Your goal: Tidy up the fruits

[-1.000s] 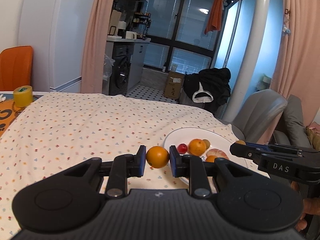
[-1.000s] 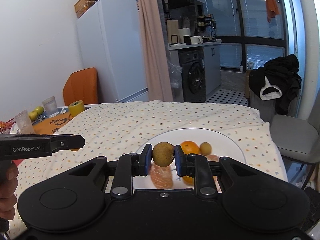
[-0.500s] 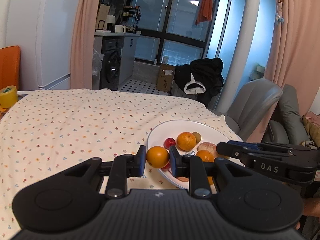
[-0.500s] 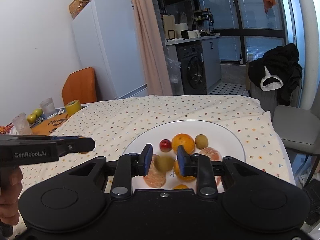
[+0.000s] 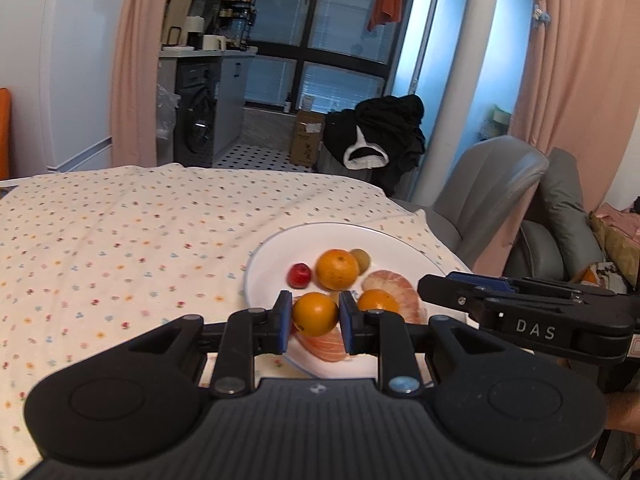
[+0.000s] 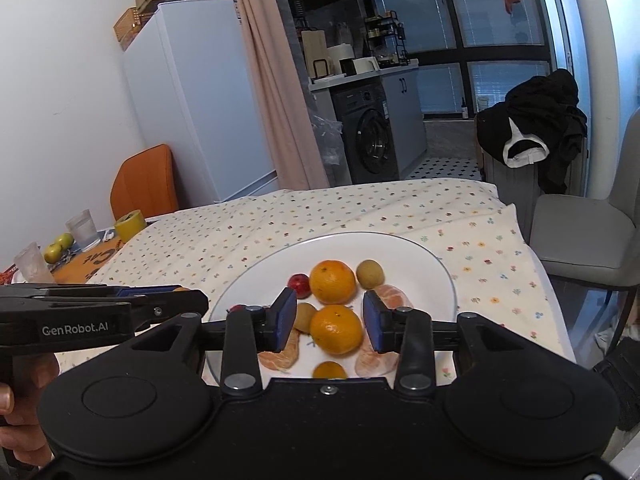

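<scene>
My left gripper [image 5: 315, 315] is shut on a small orange [image 5: 315, 314], held just above the near left edge of the white plate [image 5: 362, 229]. On the plate lie a bigger orange [image 5: 337, 269], a red fruit [image 5: 299, 275], a greenish round fruit [image 5: 360, 260] and peeled citrus pieces [image 5: 394, 286]. My right gripper [image 6: 329, 323] is open over the plate [image 6: 442, 270], with an orange [image 6: 336, 330] lying below the gap. A brown fruit [image 6: 305, 316] rests on the plate beside its left finger. The left gripper [image 6: 196, 300] shows at that view's left.
The plate sits near the right edge of a flowered tablecloth [image 5: 120, 248]. A grey chair [image 6: 588, 236] stands beyond that edge. Far left on the table are glasses [image 6: 82, 230], a yellow tape roll [image 6: 130, 225] and green fruit [image 6: 56, 249].
My right gripper opened and let the brown fruit down onto the plate. My left gripper moved right with the small orange, from over the cloth to over the plate's edge.
</scene>
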`<control>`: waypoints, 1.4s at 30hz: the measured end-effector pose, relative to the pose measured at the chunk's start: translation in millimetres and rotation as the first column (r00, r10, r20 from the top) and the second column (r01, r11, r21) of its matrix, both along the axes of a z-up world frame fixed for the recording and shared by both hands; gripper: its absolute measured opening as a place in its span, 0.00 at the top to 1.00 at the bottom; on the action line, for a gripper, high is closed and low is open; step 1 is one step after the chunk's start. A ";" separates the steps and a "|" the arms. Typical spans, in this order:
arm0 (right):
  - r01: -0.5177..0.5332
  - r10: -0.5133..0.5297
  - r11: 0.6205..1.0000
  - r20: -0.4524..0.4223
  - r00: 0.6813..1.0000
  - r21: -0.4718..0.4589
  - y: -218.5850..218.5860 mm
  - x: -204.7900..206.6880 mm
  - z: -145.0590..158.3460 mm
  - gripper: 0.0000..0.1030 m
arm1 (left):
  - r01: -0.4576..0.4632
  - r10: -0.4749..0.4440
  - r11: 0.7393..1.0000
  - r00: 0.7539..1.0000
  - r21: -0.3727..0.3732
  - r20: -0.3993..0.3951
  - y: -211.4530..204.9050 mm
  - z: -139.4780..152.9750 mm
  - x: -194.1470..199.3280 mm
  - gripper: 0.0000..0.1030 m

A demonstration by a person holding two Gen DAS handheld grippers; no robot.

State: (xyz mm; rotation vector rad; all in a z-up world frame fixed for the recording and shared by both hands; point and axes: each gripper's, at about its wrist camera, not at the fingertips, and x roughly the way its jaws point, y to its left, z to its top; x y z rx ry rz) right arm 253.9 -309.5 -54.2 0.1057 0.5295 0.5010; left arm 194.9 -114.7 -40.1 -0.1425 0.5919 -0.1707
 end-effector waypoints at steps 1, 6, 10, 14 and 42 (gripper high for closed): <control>0.002 -0.002 1.000 -0.004 1.000 0.001 -1.4 0.2 -0.4 0.63 | 0.006 -0.006 1.000 1.000 -0.001 -0.001 -2.1 -0.4 0.7 0.77; 0.006 -0.006 1.000 -0.009 1.000 0.005 -7.0 -5.2 -1.1 0.58 | 0.020 -0.020 1.000 1.000 -0.018 0.005 -7.7 -0.2 1.8 0.74; 0.012 -0.012 1.000 -0.014 1.000 0.000 -9.3 -10.0 -1.9 0.55 | 0.017 -0.018 0.999 1.000 -0.032 -0.003 -6.3 0.9 1.8 0.72; 0.016 -0.016 1.000 -0.018 1.000 -0.005 -9.6 -13.3 -1.4 0.51 | -0.010 0.010 0.999 1.000 -0.035 -0.006 0.8 2.9 -2.6 0.64; -0.009 0.010 1.000 0.015 1.000 -0.024 22.6 -56.8 21.9 0.02 | -0.120 0.120 0.992 0.993 0.031 -0.001 44.9 21.0 -59.6 0.05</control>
